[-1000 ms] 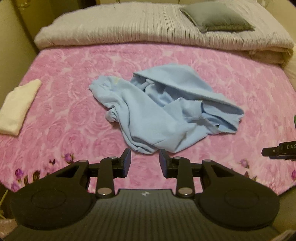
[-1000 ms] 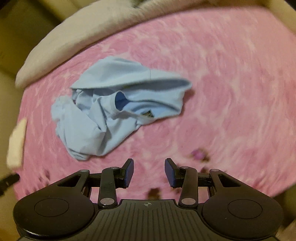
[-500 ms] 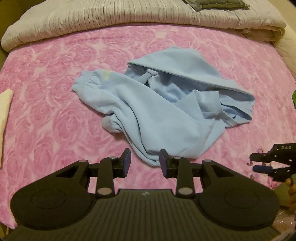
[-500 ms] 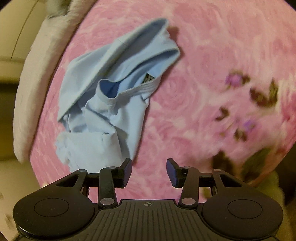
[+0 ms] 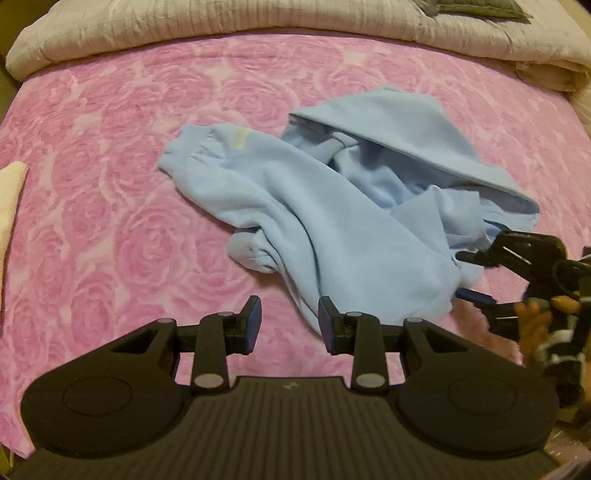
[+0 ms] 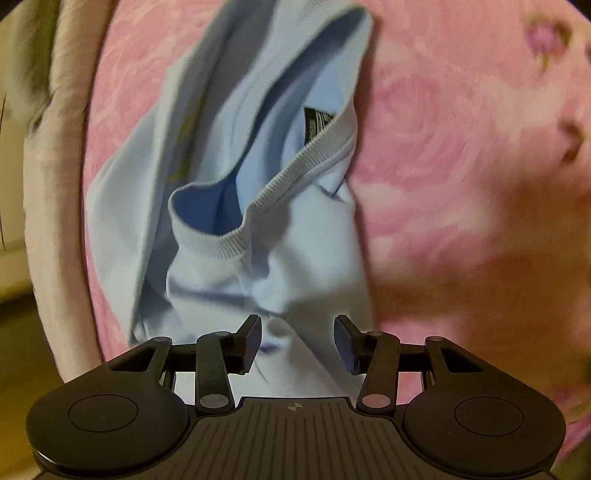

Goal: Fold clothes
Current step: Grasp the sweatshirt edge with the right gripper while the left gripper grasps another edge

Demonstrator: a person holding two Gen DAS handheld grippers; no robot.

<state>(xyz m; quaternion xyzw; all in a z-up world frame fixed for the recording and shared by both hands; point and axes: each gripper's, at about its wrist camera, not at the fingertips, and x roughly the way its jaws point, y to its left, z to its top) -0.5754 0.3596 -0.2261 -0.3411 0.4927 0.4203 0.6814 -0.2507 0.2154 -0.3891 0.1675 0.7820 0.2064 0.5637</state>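
Observation:
A crumpled light blue sweatshirt (image 5: pixel 332 206) lies on the pink rose-patterned bed cover (image 5: pixel 110 240). My left gripper (image 5: pixel 290 325) is open and empty, just short of the garment's near hem. My right gripper (image 6: pixel 297 343) is open, low over the sweatshirt (image 6: pixel 258 221) with cloth between its fingers, close to the ribbed neck opening (image 6: pixel 266 199) with a dark label. The right gripper also shows in the left wrist view (image 5: pixel 476 275) at the sweatshirt's right edge.
A folded beige quilt (image 5: pixel 258 22) with a grey pillow (image 5: pixel 476 7) runs along the far side of the bed. A folded cream cloth (image 5: pixel 9 199) lies at the left edge. The bed's right edge is near my right gripper.
Both grippers have moved in closer to the sweatshirt. The right gripper has dropped down onto its right edge, with the neck opening now filling its view.

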